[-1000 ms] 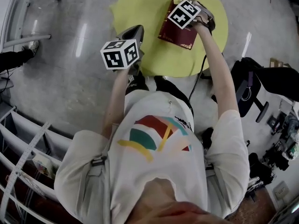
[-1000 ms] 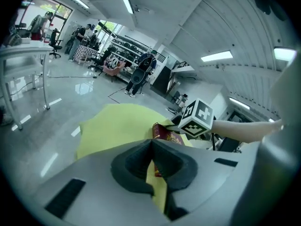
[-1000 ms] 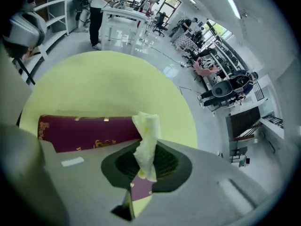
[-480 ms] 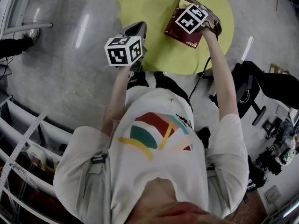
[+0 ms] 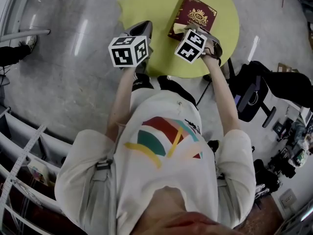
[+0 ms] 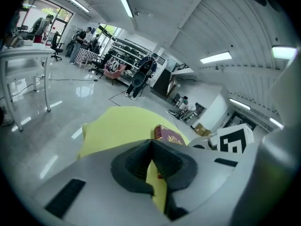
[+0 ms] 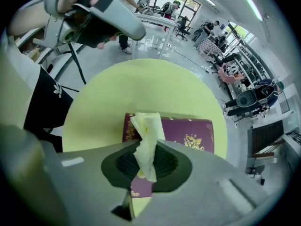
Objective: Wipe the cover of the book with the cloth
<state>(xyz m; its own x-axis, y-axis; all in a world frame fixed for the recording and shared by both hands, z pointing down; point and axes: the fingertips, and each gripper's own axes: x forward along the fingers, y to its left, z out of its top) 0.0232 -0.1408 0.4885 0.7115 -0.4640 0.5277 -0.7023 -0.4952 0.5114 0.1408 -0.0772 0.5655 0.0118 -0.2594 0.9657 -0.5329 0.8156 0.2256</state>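
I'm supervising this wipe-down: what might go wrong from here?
1. The left gripper is shut, empty and off the book, so the unheld book may slide across the table under the strokes.
2. The right gripper pinches only a narrow bunch of cloth, which could pull free.

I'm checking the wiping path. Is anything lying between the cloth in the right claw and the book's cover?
Nothing visible. The right claw is shut on the cloth at the book's near edge; the cover lies bare on the yellow table. The shut left claw is off to the side, clear of the book.
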